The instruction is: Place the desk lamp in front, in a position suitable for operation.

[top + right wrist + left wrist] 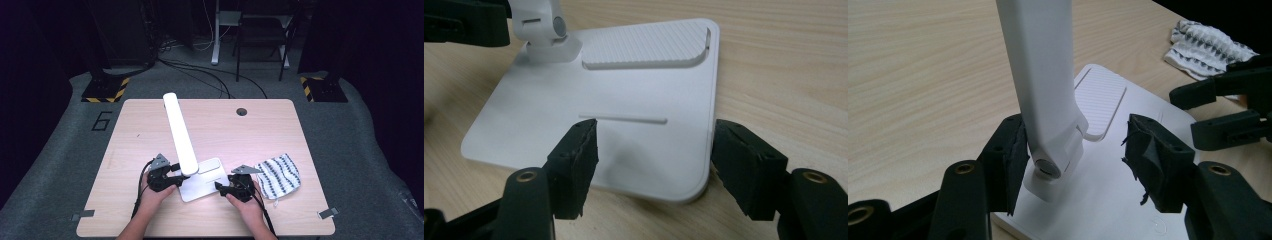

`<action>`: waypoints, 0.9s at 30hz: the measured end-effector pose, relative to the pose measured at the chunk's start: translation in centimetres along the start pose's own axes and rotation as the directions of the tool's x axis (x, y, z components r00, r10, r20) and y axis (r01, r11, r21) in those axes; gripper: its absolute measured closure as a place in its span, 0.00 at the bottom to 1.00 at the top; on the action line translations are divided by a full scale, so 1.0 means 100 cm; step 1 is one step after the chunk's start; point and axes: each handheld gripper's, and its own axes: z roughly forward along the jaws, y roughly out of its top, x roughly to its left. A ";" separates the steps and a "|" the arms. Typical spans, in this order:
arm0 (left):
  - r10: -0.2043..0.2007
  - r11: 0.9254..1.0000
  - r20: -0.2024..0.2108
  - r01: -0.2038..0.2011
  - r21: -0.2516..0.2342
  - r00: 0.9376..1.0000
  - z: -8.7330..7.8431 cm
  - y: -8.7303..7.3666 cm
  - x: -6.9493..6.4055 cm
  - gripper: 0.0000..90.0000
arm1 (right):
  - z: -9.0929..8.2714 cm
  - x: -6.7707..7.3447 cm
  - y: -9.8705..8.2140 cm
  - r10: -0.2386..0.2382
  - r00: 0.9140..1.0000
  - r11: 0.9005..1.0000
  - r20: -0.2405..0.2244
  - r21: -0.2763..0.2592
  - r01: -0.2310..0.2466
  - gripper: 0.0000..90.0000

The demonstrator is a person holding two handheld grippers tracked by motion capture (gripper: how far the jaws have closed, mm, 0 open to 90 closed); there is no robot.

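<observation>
A white desk lamp stands at the table's front middle, its long arm raised and leaning to the far left from a flat base. My left gripper straddles the hinge foot of the arm; one pad sits against the hinge, the other pad stands well off over the base, so my left gripper is open. My right gripper is open at the base's near right corner. In the right gripper view my right gripper has one jaw over the base and one beside its edge.
A black-and-white patterned cloth pouch lies right of my right hand. A round cable hole sits near the table's far edge. Light wood stretches left of and beyond the lamp. Chair and stand legs rise on the floor past the table.
</observation>
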 end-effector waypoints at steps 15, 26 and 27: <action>0.032 0.999 0.037 -0.032 -0.004 0.999 -0.012 -0.009 -0.013 0.47 | -0.011 0.005 -0.004 0.003 1.000 1.000 0.031 -0.022 -0.002 0.38; 0.038 0.999 0.078 -0.036 -0.036 0.996 -0.020 -0.009 -0.026 0.47 | -0.003 0.012 -0.005 0.014 1.000 1.000 -0.014 -0.005 -0.014 0.38; 0.038 0.999 0.078 -0.036 -0.036 0.996 -0.020 -0.009 -0.026 0.47 | -0.003 0.012 -0.005 0.014 1.000 1.000 -0.014 -0.005 -0.014 0.38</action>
